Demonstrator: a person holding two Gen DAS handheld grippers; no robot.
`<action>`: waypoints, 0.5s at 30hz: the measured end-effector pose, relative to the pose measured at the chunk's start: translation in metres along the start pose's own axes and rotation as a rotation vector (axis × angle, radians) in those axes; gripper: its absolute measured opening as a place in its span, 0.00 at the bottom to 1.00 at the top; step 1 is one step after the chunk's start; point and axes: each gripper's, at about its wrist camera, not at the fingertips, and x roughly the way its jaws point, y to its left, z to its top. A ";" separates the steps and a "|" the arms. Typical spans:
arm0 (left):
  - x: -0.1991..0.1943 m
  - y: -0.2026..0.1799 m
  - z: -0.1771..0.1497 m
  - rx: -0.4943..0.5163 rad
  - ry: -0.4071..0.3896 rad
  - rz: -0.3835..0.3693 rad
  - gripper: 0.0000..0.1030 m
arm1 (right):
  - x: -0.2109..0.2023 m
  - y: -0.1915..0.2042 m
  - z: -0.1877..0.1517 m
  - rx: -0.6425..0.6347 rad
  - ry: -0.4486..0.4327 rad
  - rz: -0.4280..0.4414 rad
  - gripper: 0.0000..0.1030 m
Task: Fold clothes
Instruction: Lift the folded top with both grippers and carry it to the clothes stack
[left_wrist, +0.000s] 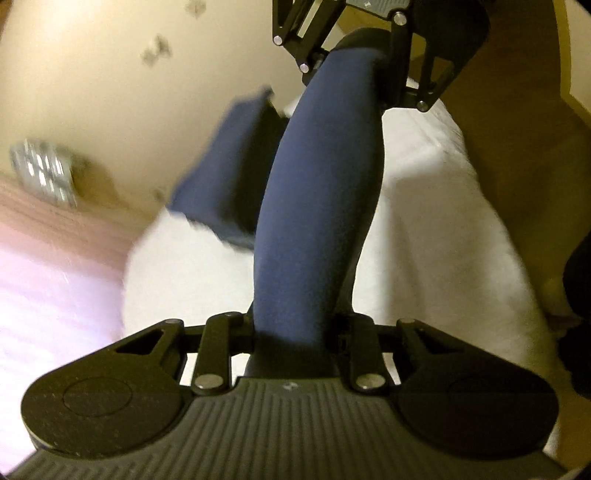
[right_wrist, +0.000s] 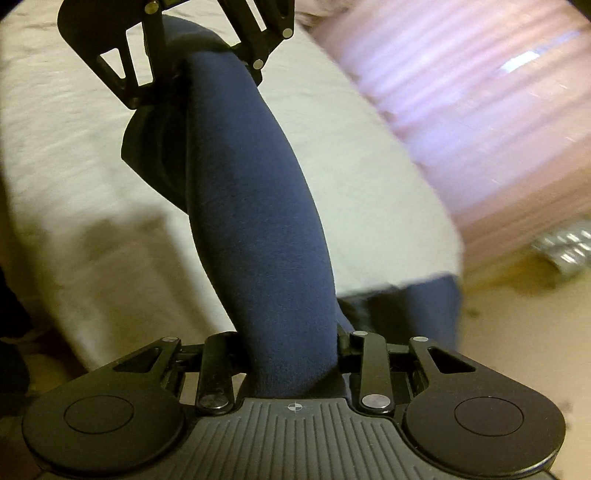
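A navy blue garment (left_wrist: 317, 206) is stretched taut between my two grippers, above a white-covered bed (left_wrist: 436, 221). My left gripper (left_wrist: 291, 332) is shut on one end of it. My right gripper (left_wrist: 354, 62) faces it at the top of the left wrist view, shut on the other end. In the right wrist view the garment (right_wrist: 258, 221) runs from my right gripper (right_wrist: 291, 350) up to the left gripper (right_wrist: 192, 70). The rest of the cloth (left_wrist: 221, 173) hangs below the held edge, blurred.
The white bed (right_wrist: 74, 184) lies under the garment. Pink striped bedding (right_wrist: 480, 110) lies beside it. A beige floor (left_wrist: 92, 74) and a shiny silver object (left_wrist: 44, 173) are off the bed's edge. Wooden furniture (left_wrist: 517, 110) stands on the right.
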 end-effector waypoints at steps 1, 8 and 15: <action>0.005 0.011 0.006 0.025 -0.028 0.017 0.23 | -0.001 -0.010 0.000 0.014 0.016 -0.039 0.32; 0.049 0.091 0.067 0.145 -0.171 0.139 0.23 | 0.002 -0.103 -0.018 0.077 0.083 -0.235 0.32; 0.137 0.165 0.133 0.185 -0.164 0.233 0.23 | 0.037 -0.212 -0.068 0.074 0.076 -0.352 0.32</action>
